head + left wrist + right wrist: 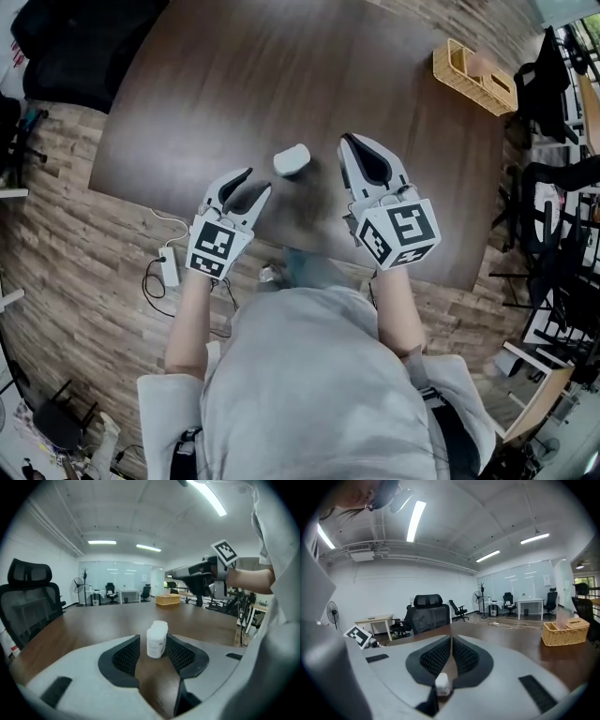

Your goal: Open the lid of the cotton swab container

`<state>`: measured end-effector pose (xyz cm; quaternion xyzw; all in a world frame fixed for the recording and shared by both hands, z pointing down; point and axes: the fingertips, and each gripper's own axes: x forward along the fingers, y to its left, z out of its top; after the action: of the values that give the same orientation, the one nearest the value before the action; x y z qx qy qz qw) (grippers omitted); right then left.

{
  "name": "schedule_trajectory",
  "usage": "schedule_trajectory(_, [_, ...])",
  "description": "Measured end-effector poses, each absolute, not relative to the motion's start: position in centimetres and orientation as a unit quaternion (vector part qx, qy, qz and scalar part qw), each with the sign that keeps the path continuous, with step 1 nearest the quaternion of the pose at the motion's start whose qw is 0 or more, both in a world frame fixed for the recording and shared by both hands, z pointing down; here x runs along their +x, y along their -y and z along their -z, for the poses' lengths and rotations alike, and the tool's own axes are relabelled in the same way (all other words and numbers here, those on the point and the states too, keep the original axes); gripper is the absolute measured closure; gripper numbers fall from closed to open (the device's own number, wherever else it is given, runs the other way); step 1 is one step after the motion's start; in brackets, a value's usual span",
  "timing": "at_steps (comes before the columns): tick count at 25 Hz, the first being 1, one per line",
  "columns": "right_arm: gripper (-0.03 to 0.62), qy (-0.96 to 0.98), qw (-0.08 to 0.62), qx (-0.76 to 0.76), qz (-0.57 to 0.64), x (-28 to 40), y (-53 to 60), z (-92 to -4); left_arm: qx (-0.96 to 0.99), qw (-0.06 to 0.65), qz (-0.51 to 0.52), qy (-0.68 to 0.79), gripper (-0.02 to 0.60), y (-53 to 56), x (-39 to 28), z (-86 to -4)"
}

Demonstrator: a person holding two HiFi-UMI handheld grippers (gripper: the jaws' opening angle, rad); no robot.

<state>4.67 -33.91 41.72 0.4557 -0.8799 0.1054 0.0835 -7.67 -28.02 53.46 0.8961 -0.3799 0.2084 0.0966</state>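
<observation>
Ok, dark wooden table (187,94) is filling most of the head view. Wicker basket (473,80) is sitting near its 2 o'clock corner. Right claw (347,140) is hanging above the table, jaws fully together, gripping nothing, at 3 o'clock of the cotton swab container (292,159). Left claw (258,182) is standing partly open and empty, pointing at the container from 7 o'clock, tips just short of it. Container is standing near table centre, lid on, lining up with the gap between the left jaws in the left gripper view.
</observation>
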Motion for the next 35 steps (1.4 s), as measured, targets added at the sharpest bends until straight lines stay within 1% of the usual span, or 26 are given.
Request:
schedule_trajectory(3, [0.577, 0.877, 0.086, 0.461, -0.108, 5.4, 34.0, -42.1, 0.901, 0.104, -0.236, 0.350, 0.392, 28.0, -6.7, -55.8])
schedule_trajectory(5, [0.577, 0.875, 0.088, 0.464, -0.110, 6.0, 34.2, -42.3, 0.901, 0.111, -0.246, 0.338, 0.376, 28.4, -6.1, -56.9])
schedule_trajectory(15, [0.577, 0.865, 0.096, 0.479, -0.117, 8.6, 34.6, -43.0, 0.901, 0.108, -0.282, 0.310, 0.350, 31.0, -3.8, -59.5])
schedule_trajectory(23, [0.577, 0.865, 0.100, 0.477, -0.120, 8.9, 35.0, -43.4, 0.899, 0.103, -0.304, 0.298, 0.350, 31.7, -2.4, -60.8])
schedule_trajectory(27, [0.577, 0.866, 0.101, 0.474, -0.120, 8.8, 35.1, -43.5, 0.897, 0.094, -0.311, 0.299, 0.364, 31.6, -2.5, -60.8])
schedule_trajectory(35, [0.577, 0.869, 0.093, 0.471, -0.118, 8.7, 34.9, -42.9, 0.908, 0.094, -0.269, 0.308, 0.387, 31.1, -2.0, -57.4])
